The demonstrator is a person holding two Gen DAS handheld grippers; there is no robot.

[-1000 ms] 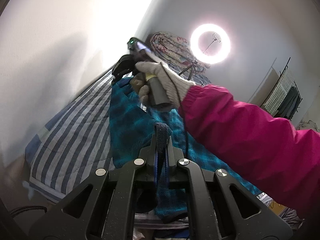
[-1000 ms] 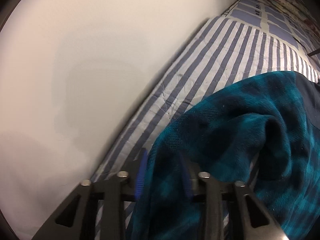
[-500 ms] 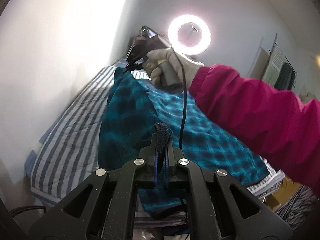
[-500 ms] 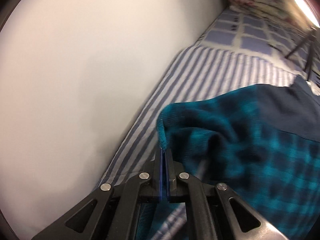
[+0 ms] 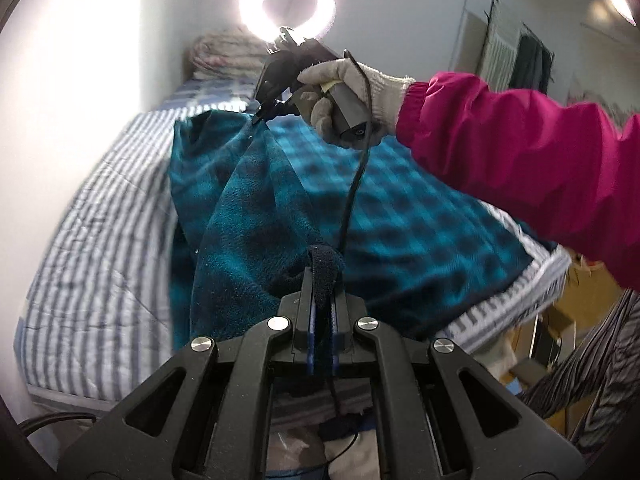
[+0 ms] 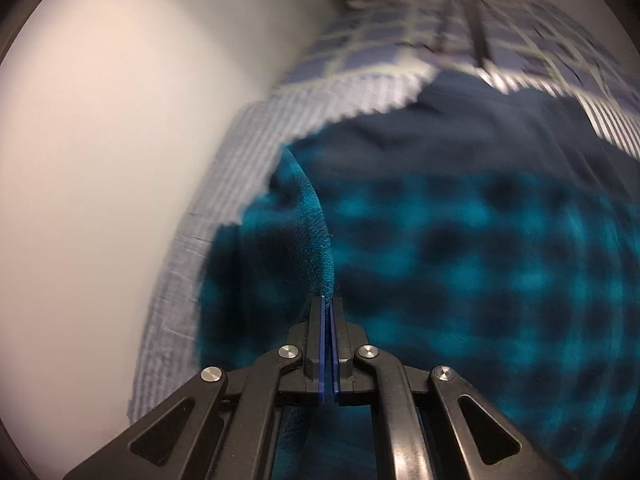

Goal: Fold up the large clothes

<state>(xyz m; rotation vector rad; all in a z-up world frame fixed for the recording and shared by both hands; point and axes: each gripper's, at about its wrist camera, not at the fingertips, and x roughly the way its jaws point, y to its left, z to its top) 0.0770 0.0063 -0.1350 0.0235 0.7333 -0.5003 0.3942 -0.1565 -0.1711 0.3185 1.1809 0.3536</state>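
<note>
Striped bedding point(image 5: 100, 248) on the bed carries a teal plaid garment point(image 5: 400, 216). Nearest, its dark hem is pinched in the closed left hand-held gripper point(image 5: 322, 280). Farther off, an edge is clamped in the closed right hand-held gripper point(image 5: 264, 114), held by a gloved hand point(image 5: 352, 92).

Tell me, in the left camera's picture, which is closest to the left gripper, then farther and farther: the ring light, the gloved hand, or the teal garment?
From the left gripper:
1. Teal garment: pinched in its jaws and spread on the bed just ahead.
2. Gloved hand: up and right, gripping the other gripper over the garment's far edge.
3. Ring light: at the top, beyond the hand, by the far wall.
</note>
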